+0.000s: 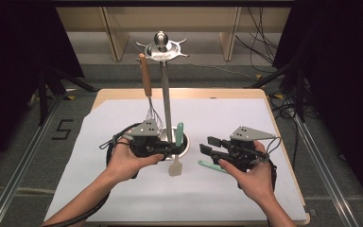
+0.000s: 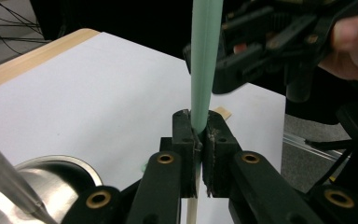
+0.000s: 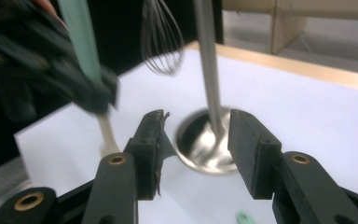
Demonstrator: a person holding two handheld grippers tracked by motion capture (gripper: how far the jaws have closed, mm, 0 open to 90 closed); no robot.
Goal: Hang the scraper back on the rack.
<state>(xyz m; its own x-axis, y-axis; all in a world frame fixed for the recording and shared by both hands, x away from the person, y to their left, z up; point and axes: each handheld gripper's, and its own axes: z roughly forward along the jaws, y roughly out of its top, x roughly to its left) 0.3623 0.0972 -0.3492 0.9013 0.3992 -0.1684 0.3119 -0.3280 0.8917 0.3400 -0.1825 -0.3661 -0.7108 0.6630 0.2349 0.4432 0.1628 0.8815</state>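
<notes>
A spatula with a mint-green handle point(image 1: 179, 132) and a pale blade point(image 1: 175, 166) stands upright beside the utensil stand's round steel base point(image 1: 185, 146). My left gripper point(image 1: 171, 150) is shut on it. In the left gripper view the jaws point(image 2: 196, 135) pinch it where the green handle point(image 2: 205, 56) meets the pale neck. My right gripper point(image 1: 208, 145) hovers just right of the spatula, open, with nothing between its fingers. In the right gripper view its jaws point(image 3: 193, 154) frame the stand's base point(image 3: 205, 151) and pole point(image 3: 209, 70).
A whisk point(image 1: 147, 90) with a wooden handle hangs from the stand's top plate point(image 1: 161, 47). A second green utensil point(image 1: 211, 165) lies flat on the white sheet point(image 1: 123, 189) under my right gripper. The table's wooden edge point(image 1: 179, 93) runs along the back.
</notes>
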